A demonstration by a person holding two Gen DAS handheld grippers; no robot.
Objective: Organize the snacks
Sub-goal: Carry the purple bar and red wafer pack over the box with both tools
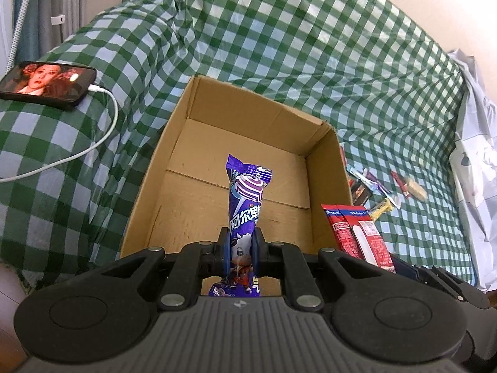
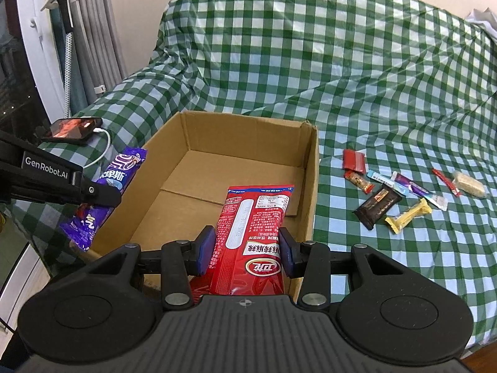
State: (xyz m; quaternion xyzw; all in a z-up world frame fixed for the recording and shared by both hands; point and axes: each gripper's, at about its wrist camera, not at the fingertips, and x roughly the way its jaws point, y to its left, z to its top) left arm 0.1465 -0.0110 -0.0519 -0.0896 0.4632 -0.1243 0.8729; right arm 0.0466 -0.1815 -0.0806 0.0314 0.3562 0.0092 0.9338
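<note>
My left gripper point(image 1: 241, 253) is shut on a purple snack packet point(image 1: 245, 205), held upright over the near edge of an open cardboard box point(image 1: 217, 143). It also shows in the right wrist view point(image 2: 119, 174) at the box's left wall. My right gripper point(image 2: 245, 253) is shut on a red snack packet point(image 2: 251, 230), held over the near part of the box point(image 2: 310, 192). The red packet also shows in the left wrist view point(image 1: 357, 233). The box floor is bare.
Several small snacks point(image 2: 400, 192) lie on the green checked cloth point(image 2: 341, 77) to the right of the box. A phone point(image 1: 46, 82) with a white charging cable point(image 1: 102, 130) lies to the left. A white plastic bag point(image 1: 478, 171) sits far right.
</note>
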